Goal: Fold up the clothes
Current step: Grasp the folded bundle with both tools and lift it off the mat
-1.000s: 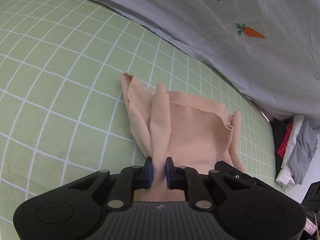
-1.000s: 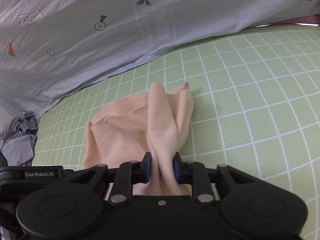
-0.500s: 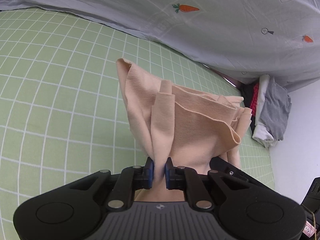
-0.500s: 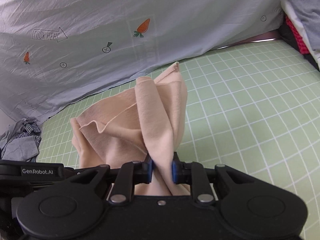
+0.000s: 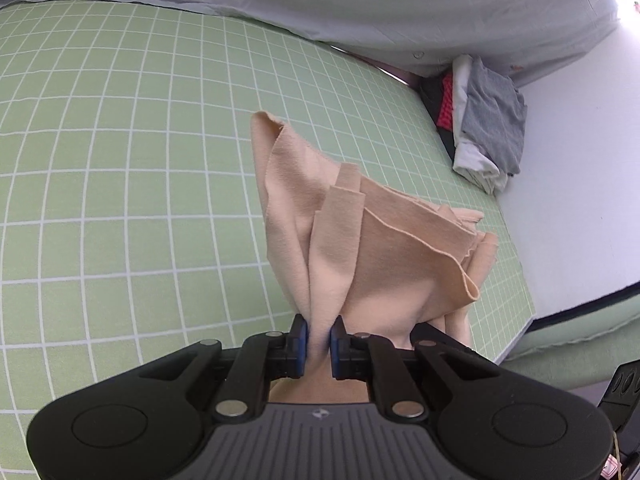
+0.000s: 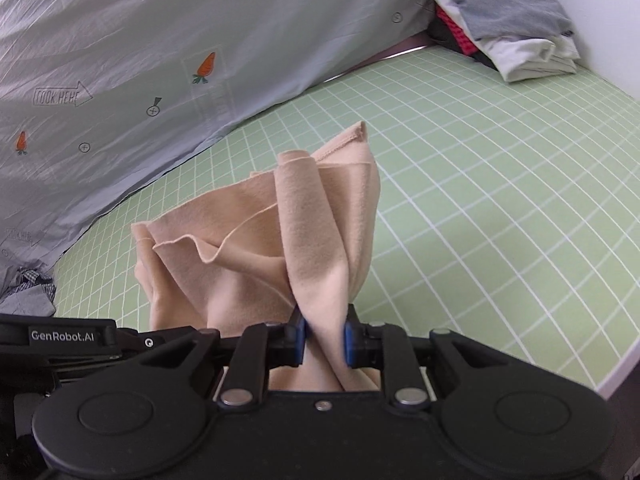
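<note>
A peach-coloured garment (image 5: 360, 248) hangs lifted above the green checked bed sheet (image 5: 120, 160), bunched in loose folds between both grippers. My left gripper (image 5: 319, 336) is shut on a pinched fold at one end of it. In the right wrist view the same garment (image 6: 280, 240) droops to the left, and my right gripper (image 6: 325, 334) is shut on a thicker fold at its other end. The part of the cloth below the jaws is hidden by the gripper bodies.
A grey duvet with carrot prints (image 6: 160, 40) lies along the far side of the bed. A stack of folded clothes (image 5: 480, 120) (image 6: 512, 28) sits in the corner by the white wall. A checked garment (image 6: 28, 292) lies at the far left. The bed's edge (image 5: 516, 340) is near.
Both grippers have carried the garment sideways and a little upward off the sheet. The folded stack and the bed's edge have come into view. Both grips hold as before.
</note>
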Demonstrator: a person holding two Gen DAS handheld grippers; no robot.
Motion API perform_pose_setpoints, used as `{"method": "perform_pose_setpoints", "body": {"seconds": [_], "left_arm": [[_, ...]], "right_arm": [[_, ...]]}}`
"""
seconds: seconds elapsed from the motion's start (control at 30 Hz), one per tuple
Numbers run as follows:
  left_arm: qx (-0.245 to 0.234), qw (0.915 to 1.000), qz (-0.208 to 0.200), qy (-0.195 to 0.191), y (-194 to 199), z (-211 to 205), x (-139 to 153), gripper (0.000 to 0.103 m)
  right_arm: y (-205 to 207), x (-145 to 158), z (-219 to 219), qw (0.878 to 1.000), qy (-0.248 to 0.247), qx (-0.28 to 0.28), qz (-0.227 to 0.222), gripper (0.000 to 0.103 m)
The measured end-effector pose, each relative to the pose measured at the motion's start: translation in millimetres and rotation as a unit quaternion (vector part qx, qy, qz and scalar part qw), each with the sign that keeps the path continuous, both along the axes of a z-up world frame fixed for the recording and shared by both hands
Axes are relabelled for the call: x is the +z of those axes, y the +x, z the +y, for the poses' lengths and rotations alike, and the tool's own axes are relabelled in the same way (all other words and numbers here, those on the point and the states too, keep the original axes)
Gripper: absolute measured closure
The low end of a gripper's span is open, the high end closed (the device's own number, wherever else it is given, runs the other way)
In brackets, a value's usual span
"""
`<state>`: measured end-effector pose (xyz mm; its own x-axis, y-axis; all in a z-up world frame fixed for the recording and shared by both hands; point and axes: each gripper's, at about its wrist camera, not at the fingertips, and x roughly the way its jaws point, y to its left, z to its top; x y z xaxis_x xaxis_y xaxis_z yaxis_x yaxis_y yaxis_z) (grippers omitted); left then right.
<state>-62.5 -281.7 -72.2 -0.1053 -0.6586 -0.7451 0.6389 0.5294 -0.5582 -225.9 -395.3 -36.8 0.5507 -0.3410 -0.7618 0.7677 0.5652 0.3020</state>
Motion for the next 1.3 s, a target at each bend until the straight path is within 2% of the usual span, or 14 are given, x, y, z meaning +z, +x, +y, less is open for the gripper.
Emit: {"method": "perform_pose_setpoints", "body": {"seconds": [0.13, 0.27, 0.47, 0.57, 0.63, 0.7, 0.8, 0.9, 1.17, 1.3], "left_arm": [[-0.019, 0.9998, -0.002, -0.004, -19, -3, -3, 0.092], [-0.007, 0.9999, -0.007, -0.003, -35, -14, -3, 0.092], [0.057, 0.9983, -0.011, -0.003, -58, -48, -2, 0.092], [0.105, 0.9943, -0.021, -0.004, -72, -73, 4, 0.092], [0.14, 0.9899, -0.021, -0.008, -83, -95, 11, 0.092], [0.151, 0.9879, -0.032, -0.016, -95, -124, 15, 0.092], [0.165, 0.9854, -0.034, -0.026, -107, -167, 18, 0.092], [0.168, 0.9845, -0.033, -0.039, -122, -217, 31, 0.092], [0.118, 0.988, -0.065, -0.074, -132, -348, 62, 0.092], [0.087, 0.988, -0.082, -0.098, -130, -414, 79, 0.092]], "right_arm": [[-23, 0, 7, 1.0, -0.003, -0.024, 0.001, 0.084], [-40, -2, 3, 1.0, 0.0, -0.023, 0.004, 0.084], [-57, -11, -39, 1.0, 0.009, 0.012, -0.007, 0.084], [-62, -16, -79, 0.998, 0.021, 0.056, -0.013, 0.084], [-65, -18, -112, 0.996, 0.033, 0.084, -0.018, 0.084], [-70, -14, -145, 0.993, 0.031, 0.111, -0.024, 0.084], [-78, -8, -195, 0.989, 0.001, 0.147, -0.028, 0.084], [-90, -2, -245, 0.99, 0.002, 0.135, -0.033, 0.084], [-124, 27, -355, 0.993, -0.035, 0.096, -0.058, 0.084], [-134, 41, -412, 0.994, -0.049, 0.057, -0.082, 0.084]]}}
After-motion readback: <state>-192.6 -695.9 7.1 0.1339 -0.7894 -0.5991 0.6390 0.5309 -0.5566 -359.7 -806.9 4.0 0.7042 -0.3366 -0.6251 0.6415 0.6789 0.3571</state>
